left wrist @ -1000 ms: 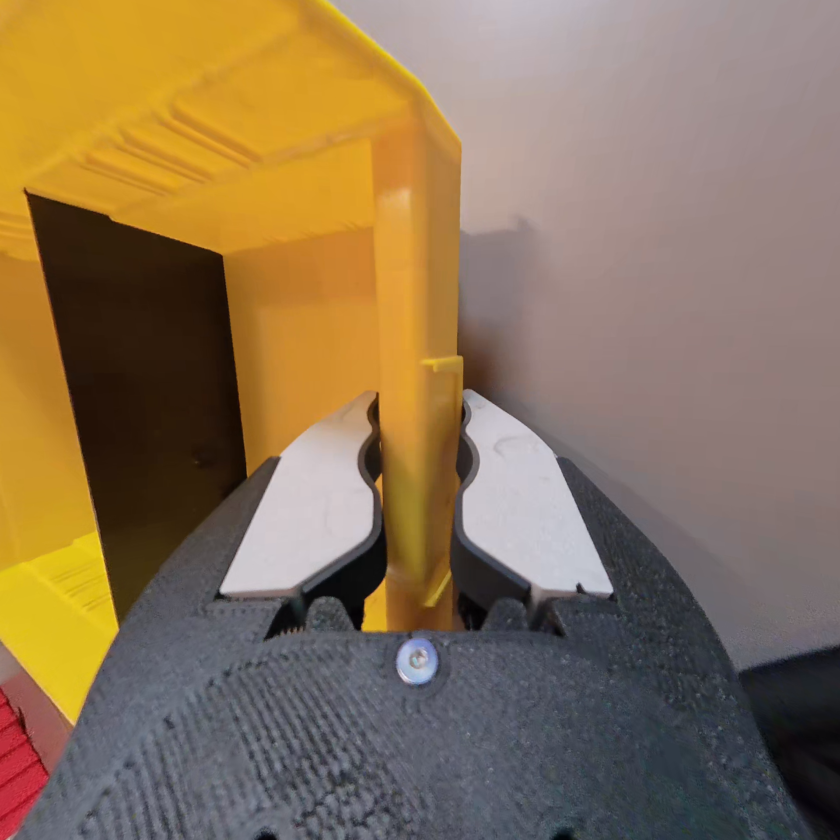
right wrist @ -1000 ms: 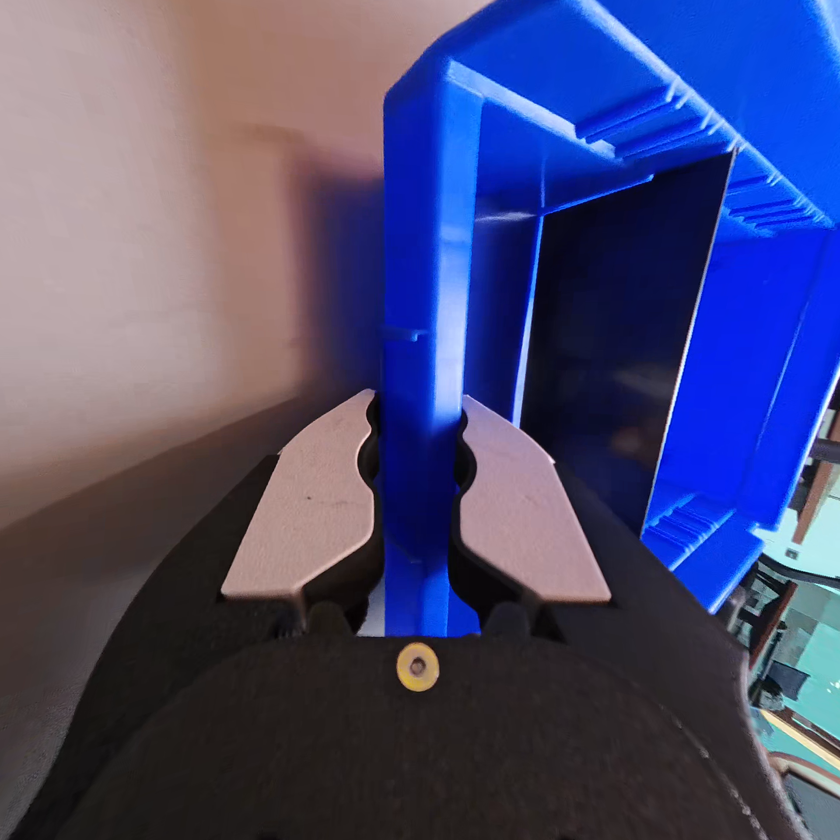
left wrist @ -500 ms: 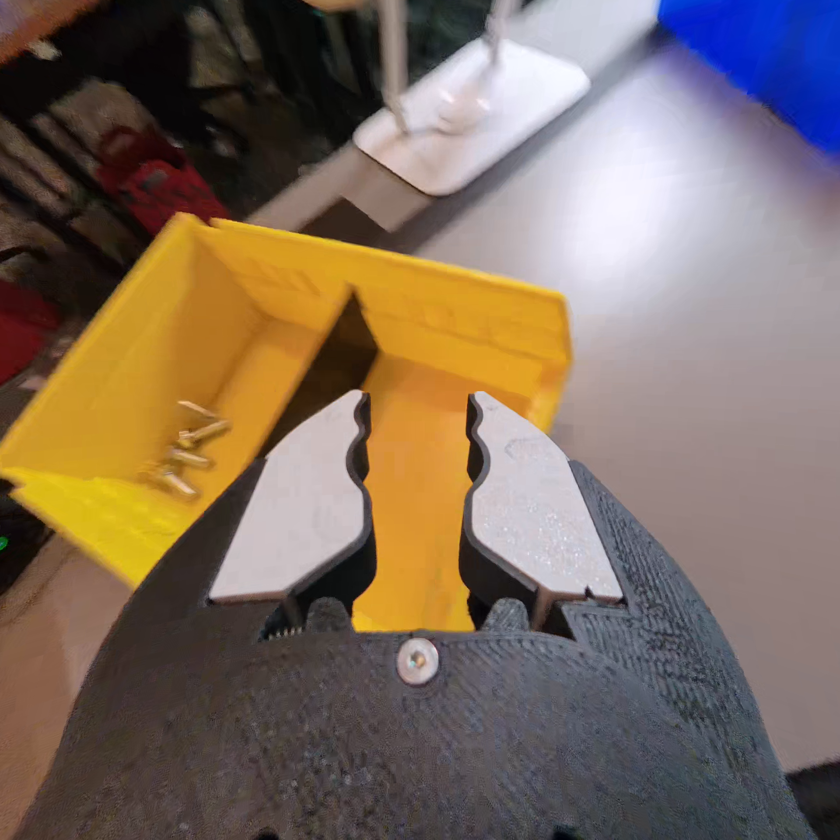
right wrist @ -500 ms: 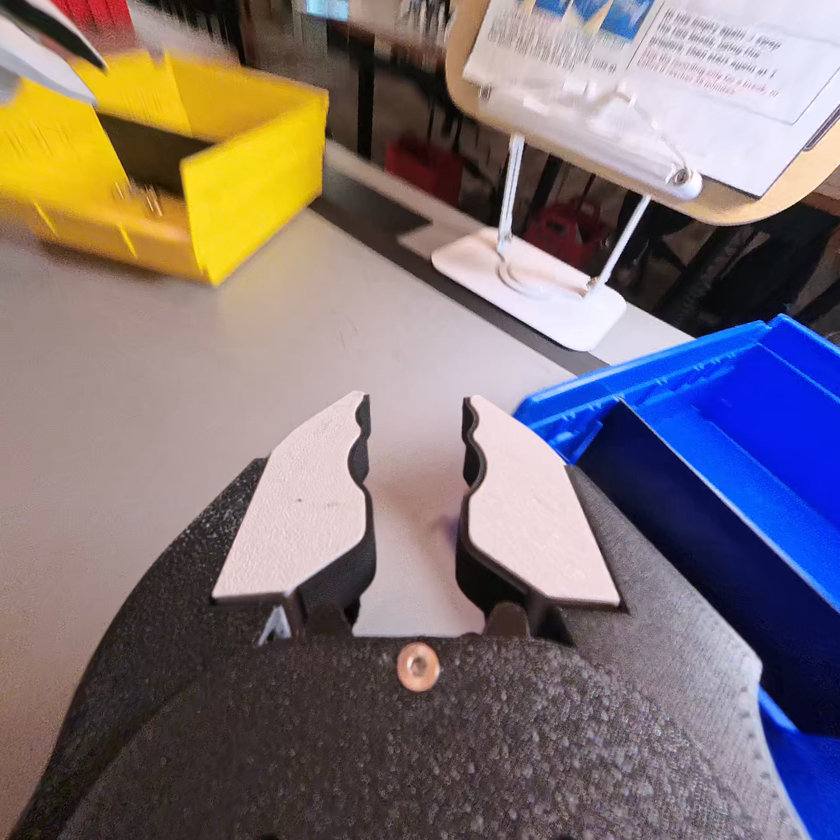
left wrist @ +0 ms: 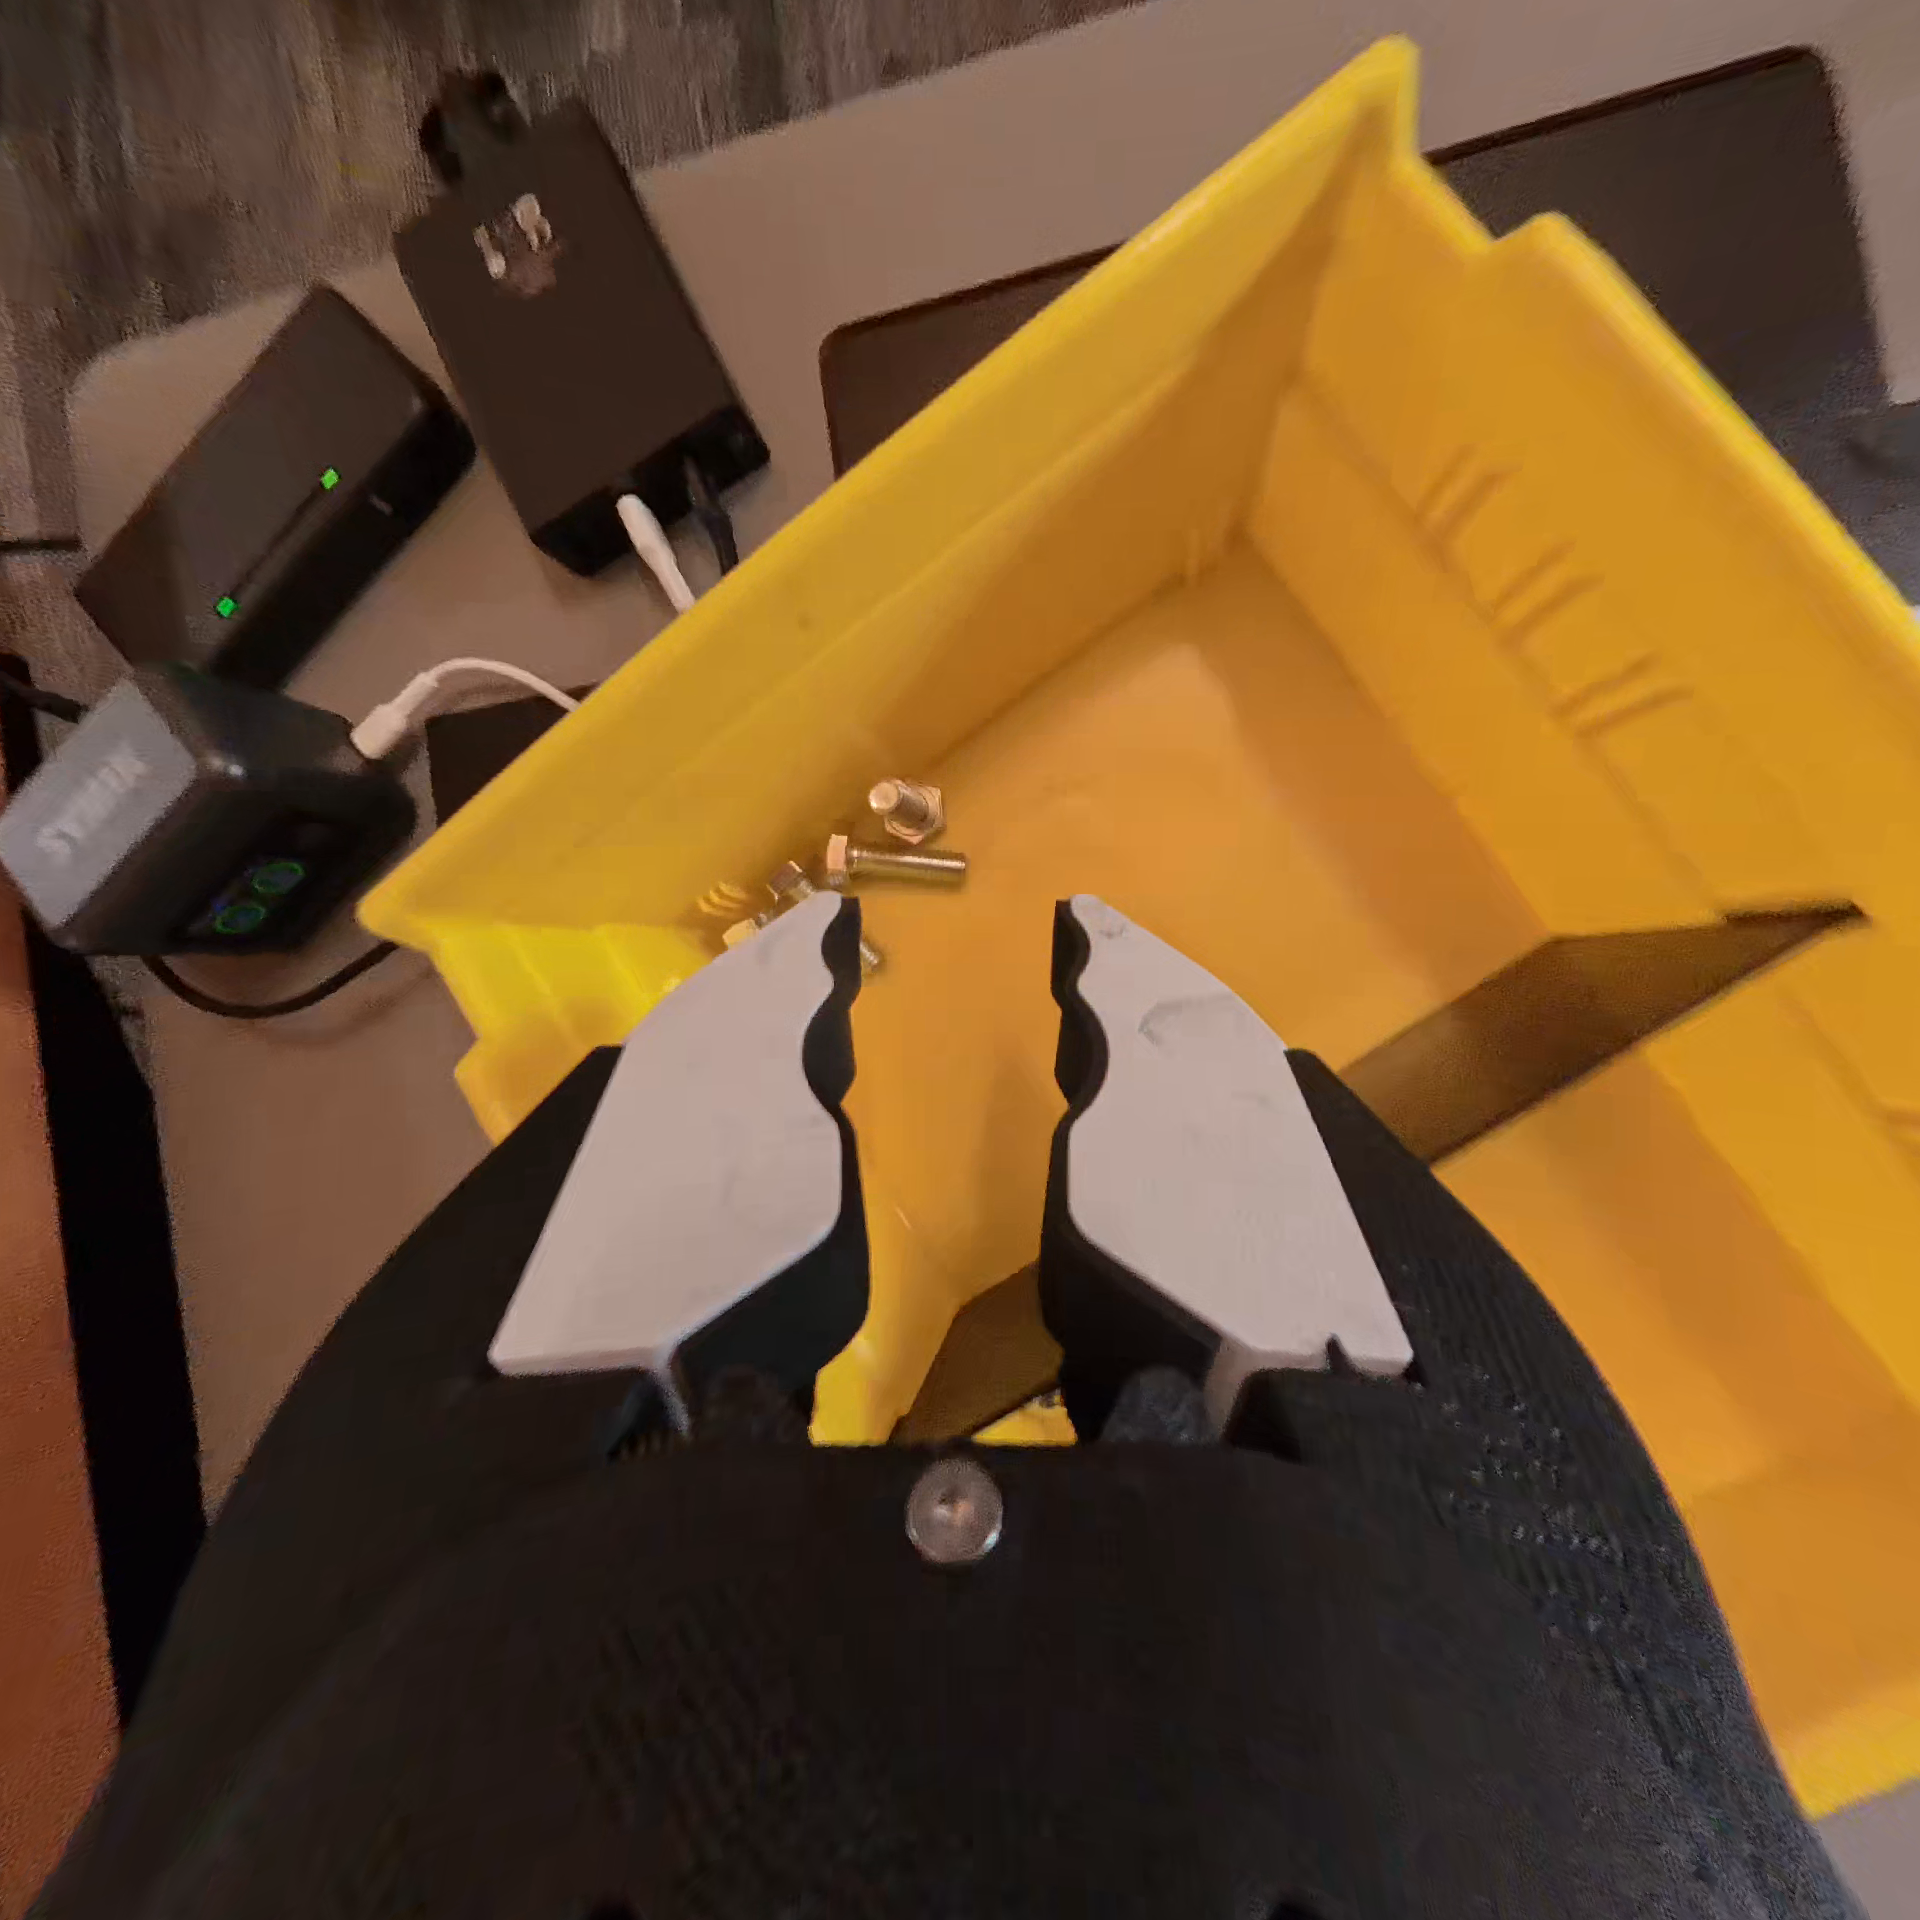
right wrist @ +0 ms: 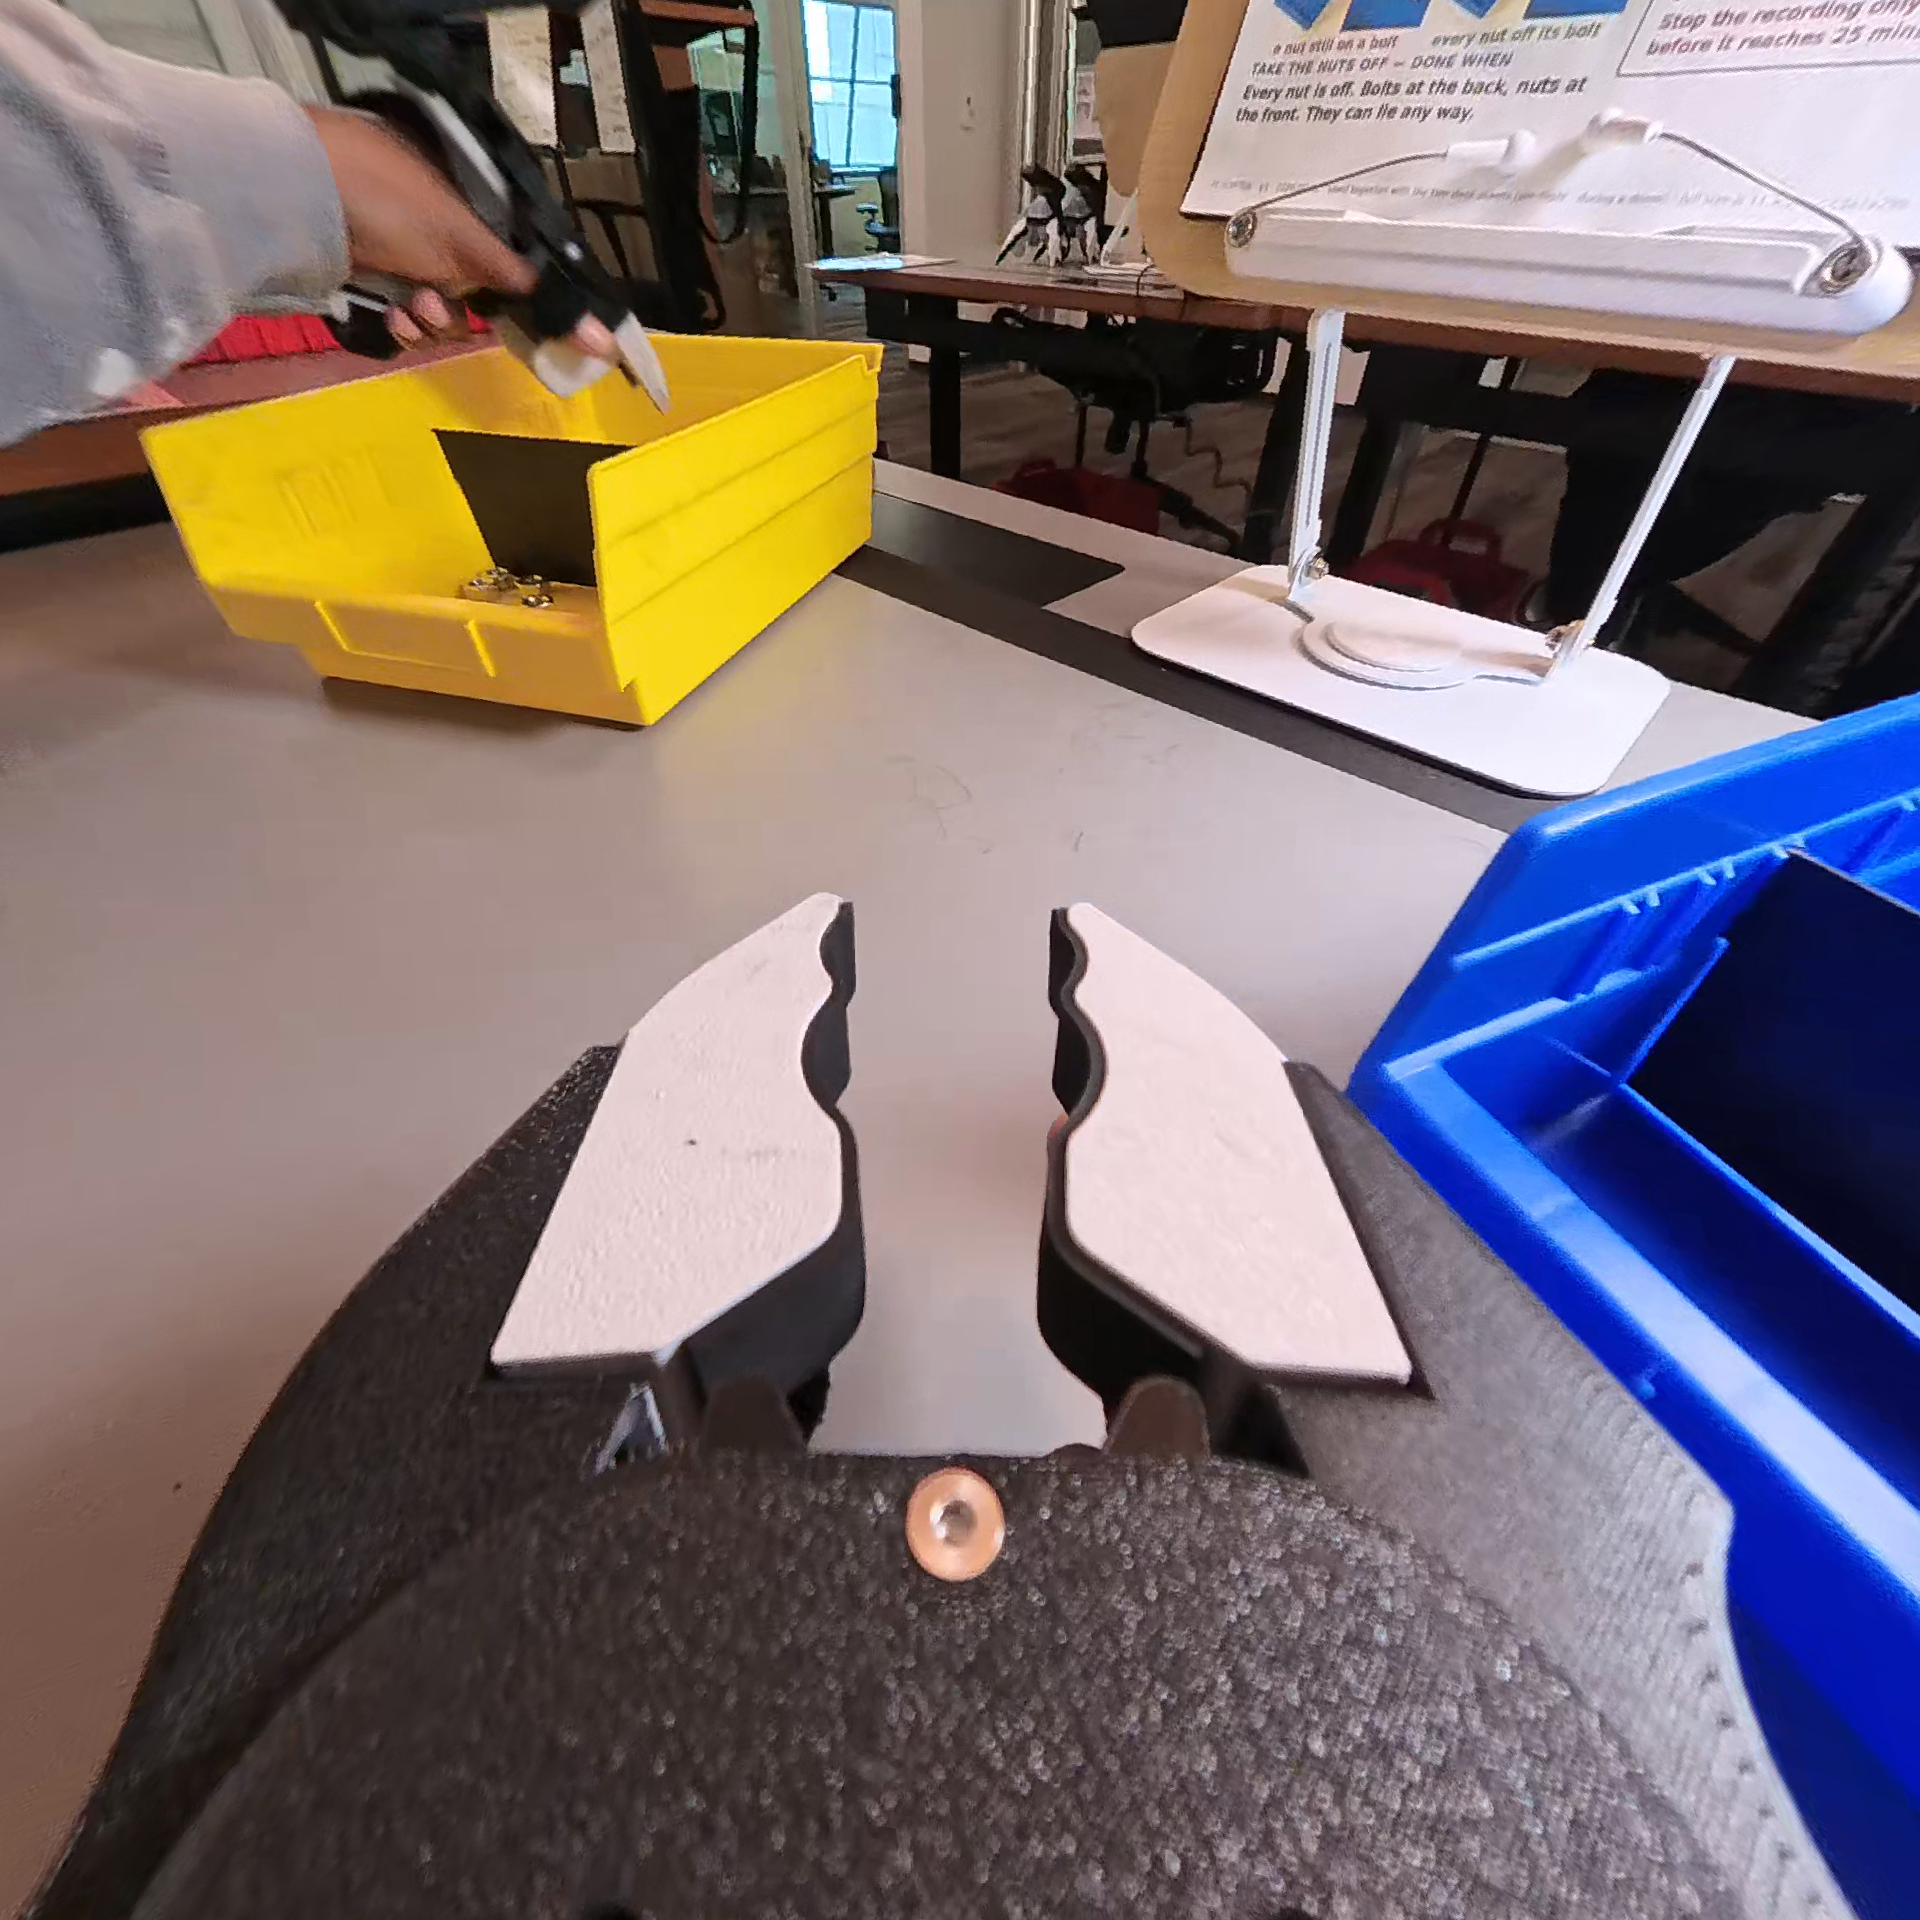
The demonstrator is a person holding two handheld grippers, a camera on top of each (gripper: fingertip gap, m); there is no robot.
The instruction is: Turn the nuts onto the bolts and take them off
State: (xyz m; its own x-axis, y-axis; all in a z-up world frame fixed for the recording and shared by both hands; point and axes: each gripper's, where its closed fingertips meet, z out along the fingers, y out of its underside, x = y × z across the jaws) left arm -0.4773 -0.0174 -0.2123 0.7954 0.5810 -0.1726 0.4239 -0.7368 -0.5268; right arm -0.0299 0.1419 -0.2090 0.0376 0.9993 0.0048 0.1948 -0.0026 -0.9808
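Hovering over the yellow bin (left wrist: pixel 1091 436), L gripper (left wrist: pixel 954 914) is parted wide w/ nothing held; brass bolts (left wrist: pixel 883 852) lie inside by its near-left wall. R gripper (right wrist: pixel 951 914), also wide & empty, sits well apart from bin, beside blue bin (right wrist: pixel 1621 1039).

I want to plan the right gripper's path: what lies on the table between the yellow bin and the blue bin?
Nothing: the right wrist view shows only bare grey table between the yellow bin and the blue bin.
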